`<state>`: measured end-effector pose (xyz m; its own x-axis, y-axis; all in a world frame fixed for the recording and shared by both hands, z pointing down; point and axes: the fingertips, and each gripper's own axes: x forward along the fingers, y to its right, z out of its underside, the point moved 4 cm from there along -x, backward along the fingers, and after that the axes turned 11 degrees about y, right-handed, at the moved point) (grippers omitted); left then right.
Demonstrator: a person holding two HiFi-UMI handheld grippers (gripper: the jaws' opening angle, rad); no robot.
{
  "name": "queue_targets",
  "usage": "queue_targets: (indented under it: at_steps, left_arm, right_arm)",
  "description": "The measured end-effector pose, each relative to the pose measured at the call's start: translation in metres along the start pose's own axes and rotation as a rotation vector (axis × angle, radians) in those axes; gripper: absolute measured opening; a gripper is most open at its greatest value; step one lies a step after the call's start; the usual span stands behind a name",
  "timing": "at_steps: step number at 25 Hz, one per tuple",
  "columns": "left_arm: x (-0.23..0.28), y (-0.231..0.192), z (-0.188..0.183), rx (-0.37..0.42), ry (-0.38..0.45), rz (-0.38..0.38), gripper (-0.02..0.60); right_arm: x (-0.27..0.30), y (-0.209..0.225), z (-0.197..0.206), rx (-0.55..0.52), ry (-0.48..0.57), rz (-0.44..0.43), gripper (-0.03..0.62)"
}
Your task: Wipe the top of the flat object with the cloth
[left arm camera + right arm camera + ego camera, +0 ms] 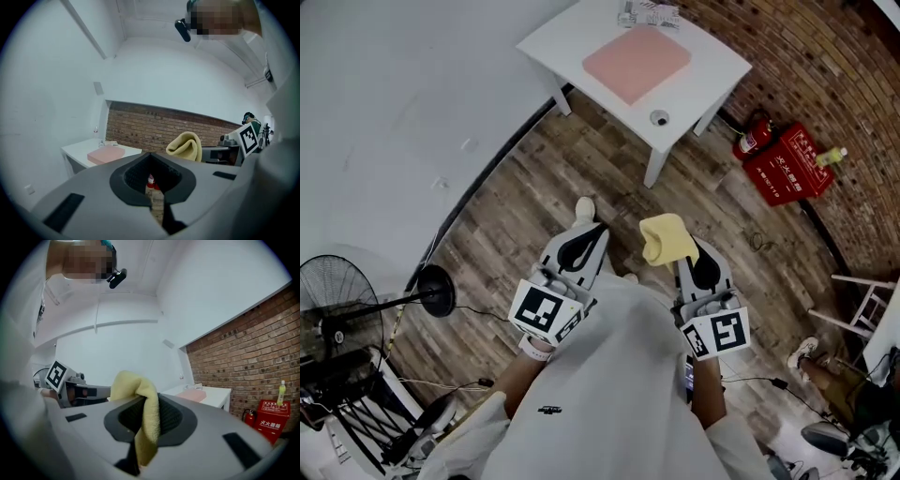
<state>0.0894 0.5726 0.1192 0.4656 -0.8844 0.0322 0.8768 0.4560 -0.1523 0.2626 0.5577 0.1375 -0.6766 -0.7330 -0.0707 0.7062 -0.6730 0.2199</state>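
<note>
A flat pink slab point(636, 62) lies on a white table point(712, 66) far ahead, seen also as the pink slab point(105, 154) in the left gripper view and the pink slab point(191, 395) in the right gripper view. My right gripper point(686, 253) is shut on a folded yellow cloth point(666, 240), which bulges above the jaws as the cloth point(143, 413). My left gripper point(581, 246) is shut with nothing in it, and the cloth point(185, 146) shows to its right. Both grippers hang over the wooden floor, well short of the table.
A small round object point(659, 118) and a packet point(649, 13) sit on the table. A red extinguisher box point(788, 162) stands by the brick wall point(834, 84). A black fan point(342, 295) stands at the left. A white wall runs along the left.
</note>
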Motion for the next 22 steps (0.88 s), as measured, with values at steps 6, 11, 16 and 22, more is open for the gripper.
queue_targets:
  at_steps: [6,11,16,22]
  left_arm:
    - [0.030,-0.058,-0.003,-0.013,0.017,-0.021,0.018]
    - [0.062,-0.135,-0.014,-0.045,0.019,-0.015,0.018]
    - [0.099,-0.208,-0.039,-0.062,0.044,0.011,0.018]
    - [0.127,-0.303,-0.055,-0.079,0.065,0.036,0.018]
  right_arm:
    - [0.057,0.013,0.011,0.017,-0.033,-0.012,0.061]
    - [0.144,0.013,0.003,-0.034,-0.043,-0.025,0.061]
    - [0.216,0.012,0.001,-0.070,-0.093,-0.014,0.061]
    - [0.307,0.015,0.003,-0.102,-0.130,0.010,0.063]
